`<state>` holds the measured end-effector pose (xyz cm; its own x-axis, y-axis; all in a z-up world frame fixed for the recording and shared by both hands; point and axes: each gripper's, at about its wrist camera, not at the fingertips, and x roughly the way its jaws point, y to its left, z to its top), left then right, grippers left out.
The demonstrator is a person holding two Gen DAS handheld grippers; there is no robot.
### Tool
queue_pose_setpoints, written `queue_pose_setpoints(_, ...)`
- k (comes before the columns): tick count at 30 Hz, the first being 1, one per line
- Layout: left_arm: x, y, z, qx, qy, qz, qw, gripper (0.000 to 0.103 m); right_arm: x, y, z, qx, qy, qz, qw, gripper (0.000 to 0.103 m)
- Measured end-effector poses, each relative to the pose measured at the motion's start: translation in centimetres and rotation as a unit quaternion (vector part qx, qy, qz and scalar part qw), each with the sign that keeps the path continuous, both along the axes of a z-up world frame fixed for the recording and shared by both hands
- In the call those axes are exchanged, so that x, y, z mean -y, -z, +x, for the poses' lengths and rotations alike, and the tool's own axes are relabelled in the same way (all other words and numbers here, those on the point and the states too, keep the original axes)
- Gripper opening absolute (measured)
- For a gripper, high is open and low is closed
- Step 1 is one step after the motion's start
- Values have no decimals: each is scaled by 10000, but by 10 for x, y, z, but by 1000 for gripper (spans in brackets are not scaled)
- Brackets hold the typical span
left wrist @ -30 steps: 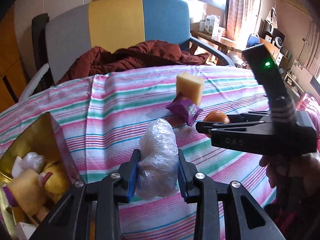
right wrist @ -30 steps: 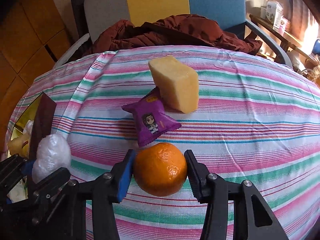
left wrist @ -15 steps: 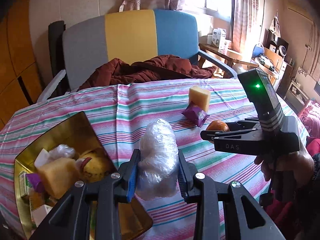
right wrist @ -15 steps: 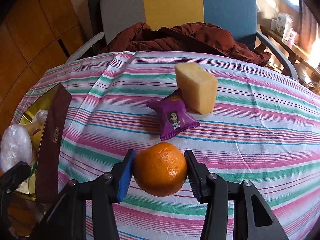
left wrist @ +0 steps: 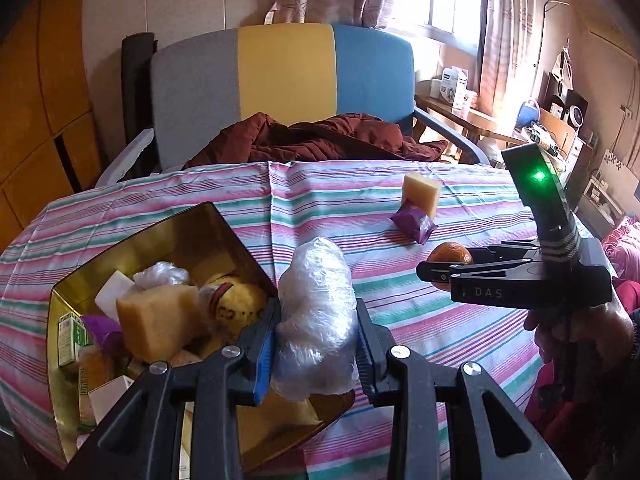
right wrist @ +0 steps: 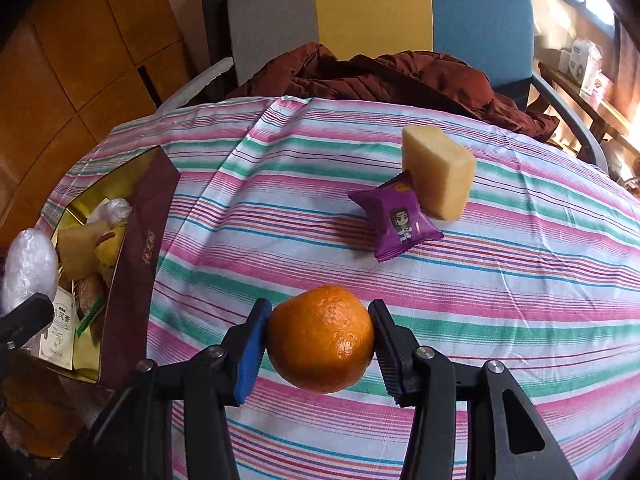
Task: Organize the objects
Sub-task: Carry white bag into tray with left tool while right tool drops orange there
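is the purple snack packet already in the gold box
No, the purple snack packet lies on the striped tablecloth against the yellow sponge block, apart from the gold box.

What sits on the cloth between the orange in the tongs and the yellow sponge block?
In the right wrist view, a purple snack packet lies between the orange and the sponge block, touching the block.

The right gripper (right wrist: 319, 340) clamps an orange (right wrist: 320, 339) over the striped desk (right wrist: 500, 288). At one o'clock, a purple snack packet (right wrist: 400, 220) touches a yellow sponge block (right wrist: 438, 170).
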<state>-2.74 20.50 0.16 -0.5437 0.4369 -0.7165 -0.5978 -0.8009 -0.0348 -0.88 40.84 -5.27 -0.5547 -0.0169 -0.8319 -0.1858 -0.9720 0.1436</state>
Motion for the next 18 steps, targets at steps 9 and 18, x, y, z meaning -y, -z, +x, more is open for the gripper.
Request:
queue_pose_setpoints(9, 36, 3, -4, 121, -252, 136, 9995, 34, 43, -16, -1, -185, -239, -217, 9993, 50)
queue_pose_setpoints(18, 119, 5, -20, 205, -1089, 309, 9934, 34, 100, -39, -18, -468, -722, -450, 9953, 50)
